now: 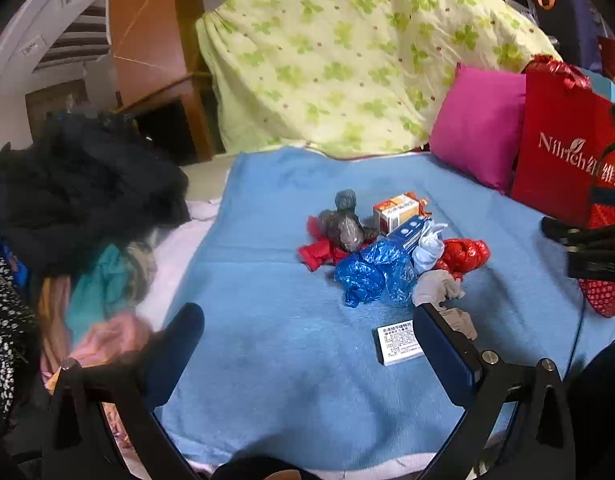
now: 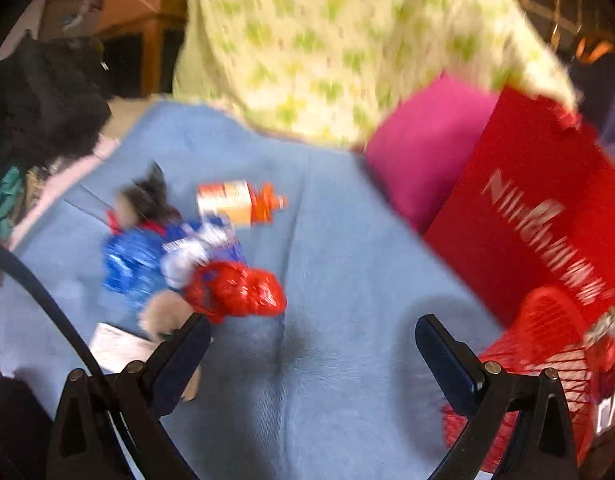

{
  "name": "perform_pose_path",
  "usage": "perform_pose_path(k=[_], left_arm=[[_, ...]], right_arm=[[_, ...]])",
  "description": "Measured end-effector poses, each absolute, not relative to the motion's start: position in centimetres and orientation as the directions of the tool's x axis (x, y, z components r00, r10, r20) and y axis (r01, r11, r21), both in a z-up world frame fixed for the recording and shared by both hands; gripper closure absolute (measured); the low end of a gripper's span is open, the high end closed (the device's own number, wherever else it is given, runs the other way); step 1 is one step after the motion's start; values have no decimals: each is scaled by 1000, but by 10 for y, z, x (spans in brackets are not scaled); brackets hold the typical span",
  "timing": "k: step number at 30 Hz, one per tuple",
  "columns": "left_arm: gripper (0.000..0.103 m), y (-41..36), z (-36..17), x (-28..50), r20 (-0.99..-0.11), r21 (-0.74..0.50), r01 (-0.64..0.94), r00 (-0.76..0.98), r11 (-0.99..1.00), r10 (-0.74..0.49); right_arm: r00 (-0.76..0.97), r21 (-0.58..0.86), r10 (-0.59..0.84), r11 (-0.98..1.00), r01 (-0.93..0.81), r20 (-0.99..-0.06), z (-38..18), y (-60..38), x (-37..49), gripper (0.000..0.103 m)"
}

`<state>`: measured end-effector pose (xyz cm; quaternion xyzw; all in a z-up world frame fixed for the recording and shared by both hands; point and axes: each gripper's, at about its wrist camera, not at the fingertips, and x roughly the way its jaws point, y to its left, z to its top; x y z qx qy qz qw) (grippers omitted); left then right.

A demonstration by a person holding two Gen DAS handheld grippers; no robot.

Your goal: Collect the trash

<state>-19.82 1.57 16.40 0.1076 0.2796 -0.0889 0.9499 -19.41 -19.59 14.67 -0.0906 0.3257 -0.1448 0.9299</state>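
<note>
**Q:** Where's the trash?

**A:** It's heaped near the middle of the blue blanket (image 1: 291,344). In my left view I see a crumpled blue plastic bag (image 1: 373,272) at the front of the heap, a red plastic bag (image 1: 465,254) to its right, and a grey bag (image 1: 343,228) behind it, lying on a scrap of red plastic (image 1: 317,254). An orange and white box (image 1: 395,210) sits at the back, a blue box (image 1: 409,232) leans just in front of it, and a knotted white bag (image 1: 427,250) lies between the blue bag and the red one. A beige rag (image 1: 437,290) trails off the front of the heap. A small white box (image 1: 399,345) lies apart from the heap, nearer to me.

**Q:** And your jaws?

**A:** Both pairs stand wide apart and grip nothing. My left gripper (image 1: 309,346) hangs over bare blanket, its right finger just beside the white box. My right gripper (image 2: 313,348) is also over blanket; that view is blurred, but the red bag (image 2: 237,288) shows just beyond its left finger.

**Q:** What's around the heap?

**A:** A pink pillow (image 1: 479,128) and a red paper bag (image 1: 555,148) stand to the right, with a red mesh basket (image 2: 547,344) close by my right finger. A green-patterned quilt (image 1: 347,56) rises behind, and clothes (image 1: 83,208) are piled on the left.
</note>
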Motion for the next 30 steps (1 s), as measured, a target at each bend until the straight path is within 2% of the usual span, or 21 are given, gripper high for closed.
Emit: perform_pose_path(k=[11, 30], left_arm=[[0, 24, 199, -236, -511, 139, 221, 851, 965, -121], [0, 17, 211, -259, -501, 147, 206, 859, 967, -107]], right_arm=[[838, -302, -319, 933, 195, -442, 218, -142, -288, 0], [868, -229, -295, 949, 218, -399, 232, -141, -334, 0]])
